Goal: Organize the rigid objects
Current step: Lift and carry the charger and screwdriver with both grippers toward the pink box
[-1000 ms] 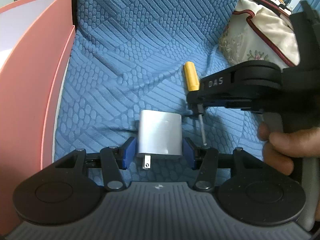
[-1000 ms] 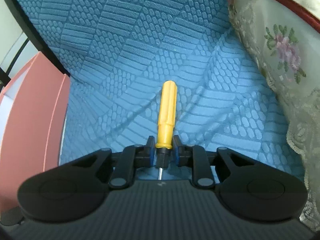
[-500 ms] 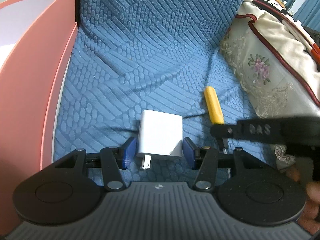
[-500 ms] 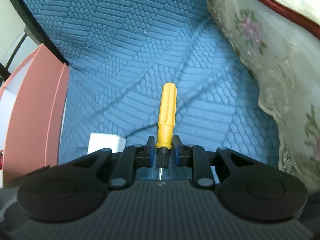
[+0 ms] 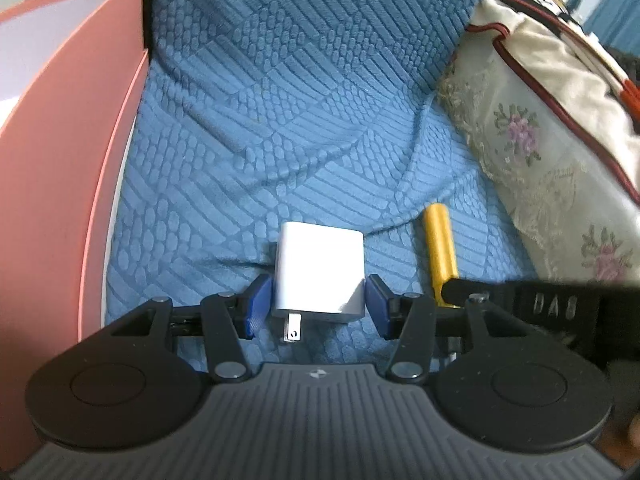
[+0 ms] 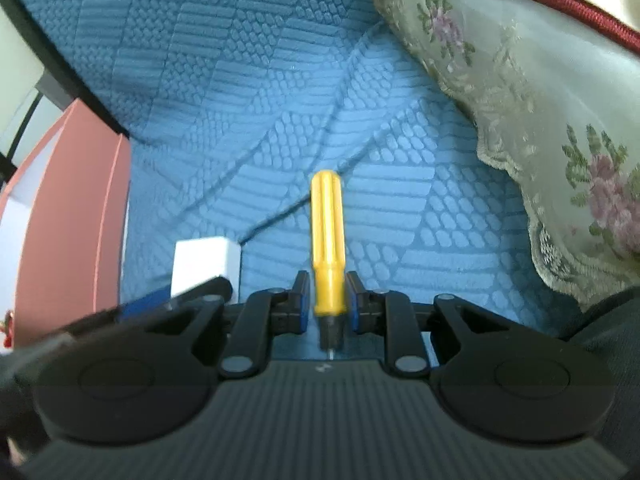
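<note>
Right now your right gripper [image 6: 327, 307] brackets the yellow screwdriver [image 6: 328, 240] at the base of its handle; a thin strip of dark shows between each blue pad and the handle, so you cannot tell whether the pads press on it. Its long axis runs straight along the fingers, handle end pointing far away from you over the blue textured cover [image 6: 240, 100], the short metal shaft pointing back toward the gripper body. Your left gripper [image 5: 316, 306] stands with its blue pads against the two sides of the white plug adapter [image 5: 320, 270], gripping it; the adapter's metal prong [image 5: 291, 329] points near, toward the camera, and its body lies flat on the cover. From the left wrist view the screwdriver sits just right of the adapter, parallel to it. A pink box [image 5: 60, 168] stands at the left edge, and a cream floral cloth [image 6: 540, 92] lies along the right.
</note>
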Demonstrator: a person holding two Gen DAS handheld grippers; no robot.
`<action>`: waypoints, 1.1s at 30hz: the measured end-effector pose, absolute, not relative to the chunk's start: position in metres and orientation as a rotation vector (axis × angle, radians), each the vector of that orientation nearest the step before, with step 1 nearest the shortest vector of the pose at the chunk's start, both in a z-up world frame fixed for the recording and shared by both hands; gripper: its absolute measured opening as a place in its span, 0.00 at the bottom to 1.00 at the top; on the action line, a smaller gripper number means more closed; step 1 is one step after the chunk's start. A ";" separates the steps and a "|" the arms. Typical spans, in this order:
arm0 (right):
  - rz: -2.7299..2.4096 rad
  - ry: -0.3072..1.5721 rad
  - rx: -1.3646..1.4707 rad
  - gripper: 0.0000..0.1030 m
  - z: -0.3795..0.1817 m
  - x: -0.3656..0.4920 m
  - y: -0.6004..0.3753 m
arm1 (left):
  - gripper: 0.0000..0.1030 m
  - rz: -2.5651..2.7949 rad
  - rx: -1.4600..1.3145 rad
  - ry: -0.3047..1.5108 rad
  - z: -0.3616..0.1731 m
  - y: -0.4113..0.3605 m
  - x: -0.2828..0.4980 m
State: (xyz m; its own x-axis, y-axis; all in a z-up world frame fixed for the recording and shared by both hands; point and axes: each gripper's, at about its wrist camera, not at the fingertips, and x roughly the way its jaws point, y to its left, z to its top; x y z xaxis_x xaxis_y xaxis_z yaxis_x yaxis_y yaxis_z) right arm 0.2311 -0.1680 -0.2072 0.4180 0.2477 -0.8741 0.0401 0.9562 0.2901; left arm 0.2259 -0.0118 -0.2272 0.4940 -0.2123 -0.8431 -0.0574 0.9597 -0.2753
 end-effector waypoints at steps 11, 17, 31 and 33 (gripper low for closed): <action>0.135 1.180 0.340 0.21 -0.223 0.242 -0.167 | 0.56 -0.083 -0.252 1.035 -0.235 -0.016 0.230; 0.149 1.177 0.294 0.19 -0.220 0.239 -0.164 | 0.56 -0.069 -0.271 1.036 -0.233 -0.014 0.228; 0.186 1.116 0.232 0.19 -0.182 0.228 -0.159 | 0.56 -0.087 -0.334 0.993 -0.199 0.000 0.222; 0.196 1.110 0.235 0.19 -0.175 0.224 -0.158 | 0.56 -0.096 -0.339 0.984 -0.192 0.002 0.220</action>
